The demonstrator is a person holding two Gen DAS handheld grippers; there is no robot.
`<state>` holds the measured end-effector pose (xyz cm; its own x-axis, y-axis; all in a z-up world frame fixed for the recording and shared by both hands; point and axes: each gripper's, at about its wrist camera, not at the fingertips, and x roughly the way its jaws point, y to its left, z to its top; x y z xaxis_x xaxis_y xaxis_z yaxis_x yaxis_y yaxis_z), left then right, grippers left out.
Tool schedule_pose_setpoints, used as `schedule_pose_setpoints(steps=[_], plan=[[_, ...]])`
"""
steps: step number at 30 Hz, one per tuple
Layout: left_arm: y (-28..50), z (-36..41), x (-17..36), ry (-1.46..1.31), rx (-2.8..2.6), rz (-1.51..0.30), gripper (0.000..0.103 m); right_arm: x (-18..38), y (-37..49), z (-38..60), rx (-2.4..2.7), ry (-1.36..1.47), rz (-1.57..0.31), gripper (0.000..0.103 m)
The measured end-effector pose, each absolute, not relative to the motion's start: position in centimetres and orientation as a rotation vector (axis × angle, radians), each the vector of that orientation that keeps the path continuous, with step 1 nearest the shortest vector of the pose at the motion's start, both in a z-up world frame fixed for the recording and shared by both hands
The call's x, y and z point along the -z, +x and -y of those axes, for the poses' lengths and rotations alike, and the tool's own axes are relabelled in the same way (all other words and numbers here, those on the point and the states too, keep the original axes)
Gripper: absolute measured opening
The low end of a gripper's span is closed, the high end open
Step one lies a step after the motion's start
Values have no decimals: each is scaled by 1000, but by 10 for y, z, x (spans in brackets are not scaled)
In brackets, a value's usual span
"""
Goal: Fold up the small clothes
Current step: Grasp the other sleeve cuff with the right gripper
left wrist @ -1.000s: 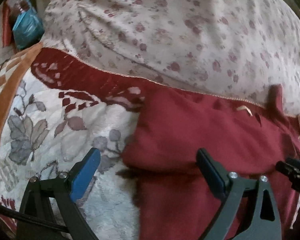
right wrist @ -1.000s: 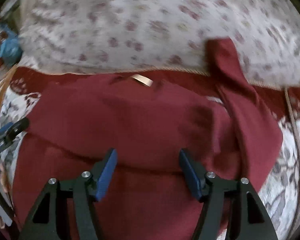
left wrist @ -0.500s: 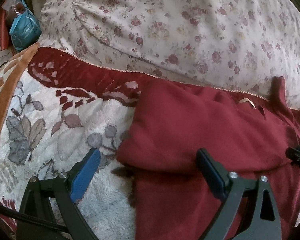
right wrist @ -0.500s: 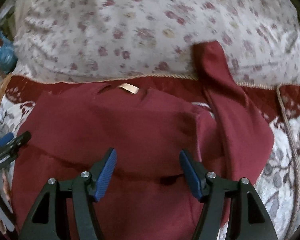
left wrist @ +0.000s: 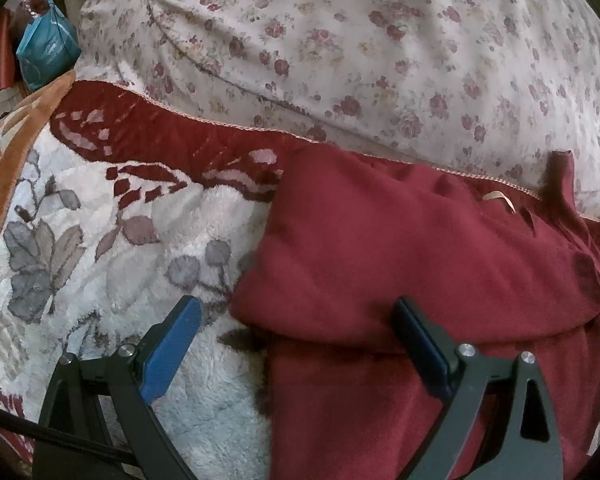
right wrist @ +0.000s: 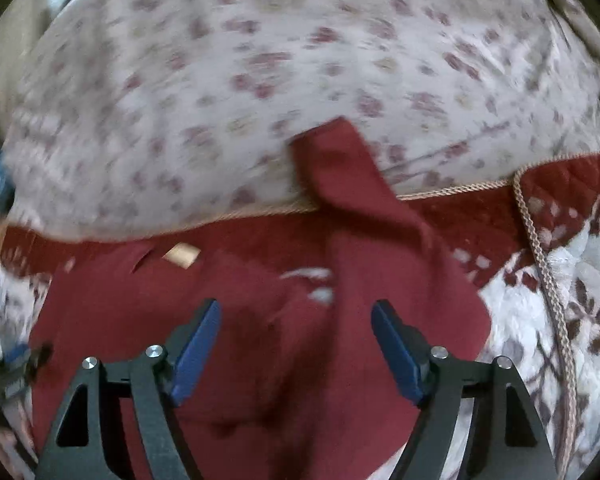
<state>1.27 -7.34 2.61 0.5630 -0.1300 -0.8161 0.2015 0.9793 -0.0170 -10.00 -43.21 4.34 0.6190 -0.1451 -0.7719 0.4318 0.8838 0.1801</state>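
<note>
A dark red garment [left wrist: 420, 264] lies on a fleecy floral blanket [left wrist: 100, 248], its near part folded over with a tan neck label [left wrist: 500, 199] showing. My left gripper [left wrist: 296, 332] hovers open over the garment's left folded edge, nothing between its blue pads [left wrist: 172, 344]. In the right wrist view the same garment [right wrist: 236, 320] has a sleeve [right wrist: 352, 188] reaching up onto the flowered sheet. My right gripper [right wrist: 296, 332] stands above the cloth near that sleeve, its jaws opening, gripping nothing. The left gripper's tip [right wrist: 16, 364] shows blurred at the left edge.
A cream sheet with red flowers [left wrist: 360, 48] bulges across the back. A blue packet [left wrist: 46, 50] and an orange blanket border [left wrist: 8, 152] lie at the far left. A braided cord edge [right wrist: 540, 248] runs down the blanket on the right.
My right gripper has swung right toward the sleeve and its jaws have widened; the view is motion-blurred. It has left the left wrist view's right edge. The left gripper has barely moved.
</note>
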Motion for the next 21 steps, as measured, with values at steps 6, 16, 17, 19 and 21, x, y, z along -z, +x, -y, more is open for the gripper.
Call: schedule_pose_setpoints(steps=[6,16,17,19,21], plan=[[18,74,-23,69,197,-972,96,-32,-61,467,375,391,-866,82],[27,77,-17,62,205,-994,96,-27,27,481,433,275,-848,82],[28,77,-16,59,206,-998,96,-24,32,483,447,272,-850,82],[29,76,-16,48,208,-1003,96,-17,43,491,471,273,-851,76],[30,75,-15,41,209,-1007,96,-13,47,496,471,273,-854,72]])
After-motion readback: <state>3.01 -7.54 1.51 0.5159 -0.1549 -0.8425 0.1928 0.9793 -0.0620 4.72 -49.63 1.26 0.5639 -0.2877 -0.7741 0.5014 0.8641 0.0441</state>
